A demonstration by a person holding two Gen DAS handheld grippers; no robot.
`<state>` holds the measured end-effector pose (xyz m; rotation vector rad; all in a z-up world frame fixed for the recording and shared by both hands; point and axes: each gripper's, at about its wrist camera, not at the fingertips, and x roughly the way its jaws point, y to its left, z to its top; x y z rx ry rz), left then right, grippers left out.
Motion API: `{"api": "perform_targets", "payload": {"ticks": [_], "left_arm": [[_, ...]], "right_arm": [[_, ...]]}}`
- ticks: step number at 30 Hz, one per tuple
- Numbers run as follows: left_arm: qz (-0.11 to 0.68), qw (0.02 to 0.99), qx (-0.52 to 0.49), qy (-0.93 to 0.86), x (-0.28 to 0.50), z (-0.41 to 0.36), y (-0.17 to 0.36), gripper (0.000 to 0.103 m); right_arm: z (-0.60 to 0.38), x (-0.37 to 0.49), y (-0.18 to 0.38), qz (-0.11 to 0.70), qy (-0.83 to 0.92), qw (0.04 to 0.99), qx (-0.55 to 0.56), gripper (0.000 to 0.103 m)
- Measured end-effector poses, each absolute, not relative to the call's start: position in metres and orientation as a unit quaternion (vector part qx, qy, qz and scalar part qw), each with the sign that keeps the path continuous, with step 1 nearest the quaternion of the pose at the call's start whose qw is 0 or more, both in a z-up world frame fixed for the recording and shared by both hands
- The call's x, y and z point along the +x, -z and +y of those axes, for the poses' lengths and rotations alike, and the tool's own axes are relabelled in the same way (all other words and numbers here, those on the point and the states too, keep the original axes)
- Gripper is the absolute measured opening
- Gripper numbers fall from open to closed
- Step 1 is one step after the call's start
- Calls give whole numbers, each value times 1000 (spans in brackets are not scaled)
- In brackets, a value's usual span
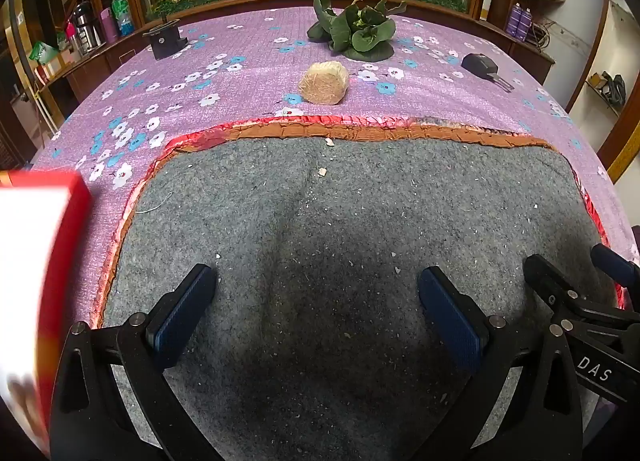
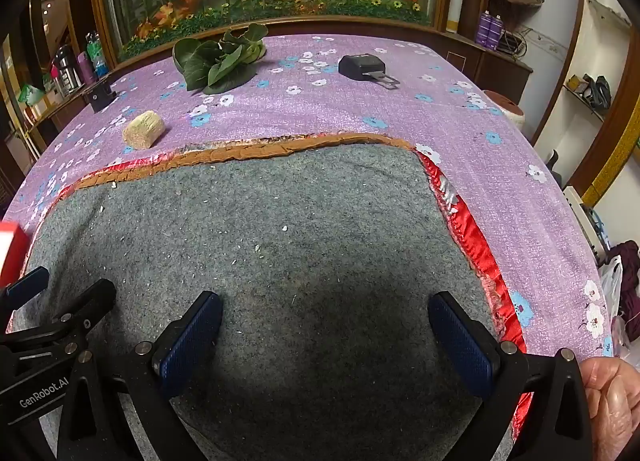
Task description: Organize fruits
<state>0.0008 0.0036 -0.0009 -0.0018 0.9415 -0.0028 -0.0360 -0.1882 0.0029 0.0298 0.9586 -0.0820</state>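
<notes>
My left gripper [image 1: 318, 293] stands open over a grey felt mat [image 1: 340, 201], nothing between its blue pads. My right gripper [image 2: 325, 321] is open too, above the same grey mat [image 2: 260, 213]; its arm [image 1: 576, 301] shows at the right of the left wrist view. A bunch of green leafy vegetable [image 1: 354, 31] [image 2: 218, 59] lies at the far side of the table. A tan wrapped bundle [image 1: 324, 81] [image 2: 143, 129] sits just beyond the mat's orange trim. I see no fruit in either view.
A purple flowered cloth [image 1: 248, 89] covers the table. A red and white box [image 1: 40, 261] stands blurred at the left edge. A black block [image 1: 165, 41], a black tool [image 1: 486, 67] [image 2: 366, 69] and bottles [image 1: 120, 17] lie farther back. A hand [image 2: 612, 401] holds the right gripper.
</notes>
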Motion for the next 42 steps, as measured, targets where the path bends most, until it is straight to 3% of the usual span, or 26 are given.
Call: {"api": "perform_targets", "payload": {"ticks": [42], "left_arm": [[453,891,0,2,-2,5,0,103]], "right_arm": [[-187,-36,-4,461,40,886,14,103]]}}
